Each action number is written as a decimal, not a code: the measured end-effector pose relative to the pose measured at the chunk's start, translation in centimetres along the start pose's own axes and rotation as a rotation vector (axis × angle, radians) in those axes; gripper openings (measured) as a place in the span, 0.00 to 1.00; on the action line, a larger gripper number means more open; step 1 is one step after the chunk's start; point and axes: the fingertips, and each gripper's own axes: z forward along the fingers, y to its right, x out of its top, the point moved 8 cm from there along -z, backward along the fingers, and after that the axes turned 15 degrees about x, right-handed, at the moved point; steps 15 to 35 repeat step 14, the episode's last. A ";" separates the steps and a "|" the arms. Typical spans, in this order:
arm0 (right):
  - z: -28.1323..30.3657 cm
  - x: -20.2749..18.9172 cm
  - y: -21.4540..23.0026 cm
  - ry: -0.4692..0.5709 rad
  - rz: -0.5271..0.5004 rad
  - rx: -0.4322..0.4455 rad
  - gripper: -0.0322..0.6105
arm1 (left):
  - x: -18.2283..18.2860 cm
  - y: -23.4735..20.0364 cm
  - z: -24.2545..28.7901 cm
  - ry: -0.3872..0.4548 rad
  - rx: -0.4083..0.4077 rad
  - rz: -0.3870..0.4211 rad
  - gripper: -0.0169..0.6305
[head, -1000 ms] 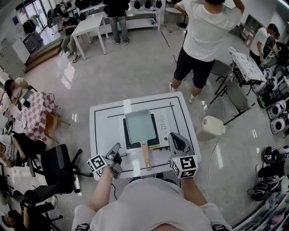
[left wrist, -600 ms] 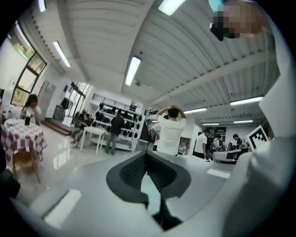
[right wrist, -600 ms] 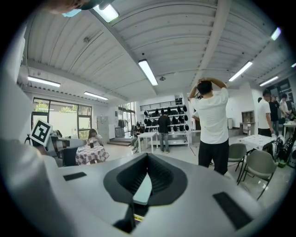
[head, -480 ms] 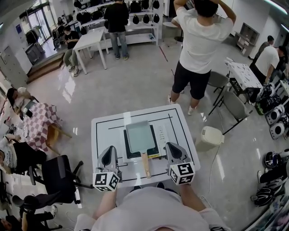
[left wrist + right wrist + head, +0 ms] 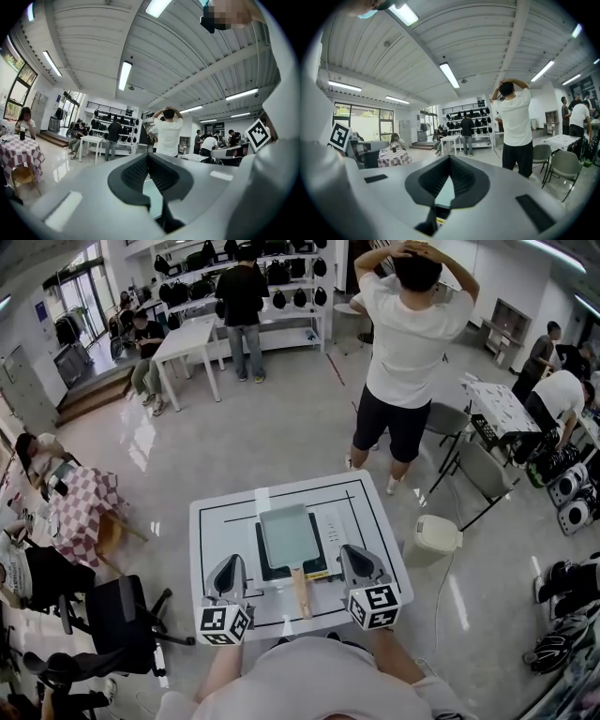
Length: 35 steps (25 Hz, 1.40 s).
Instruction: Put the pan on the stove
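- Our left gripper [image 5: 228, 564] was at about 7 o'clock on the white table [image 5: 211, 521], near the edge by us. Its jaws were shut tight, tip to tip, and they held nothing. In the left gripper view it [image 5: 149, 157] pointed out at the room, not down at the table.
- From the left gripper, the pan [image 5: 287, 532] was up at about 1 o'clock, and it did not touch it.
- The pan sat flat on the black stove [image 5: 323, 565] in the middle of the table. That is the place the task wants for it.
- The pan's long side ran from 12 o'clock to 6 o'clock. Its wooden handle [image 5: 300, 588] pointed to 6 o'clock, right at us, between the two grippers.
- The handle was at about 3 o'clock from the left gripper and about 9 o'clock from the right gripper [image 5: 354, 555].
- We think the right gripper was a little nearer to the handle.
- The right gripper was at about 5 o'clock on the table. Its jaws were pressed together too, with nothing in them, and its own view [image 5: 450, 160] looked out at the room.
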 end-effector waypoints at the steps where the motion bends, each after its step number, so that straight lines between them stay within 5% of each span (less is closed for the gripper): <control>1: 0.0 0.0 0.0 0.000 0.000 0.000 0.06 | -0.1 -0.1 0.0 -0.004 0.002 0.000 0.04; 35: 0.5 0.2 -0.1 0.005 -0.004 0.008 0.06 | -0.4 -0.2 0.1 -0.021 -0.009 0.011 0.04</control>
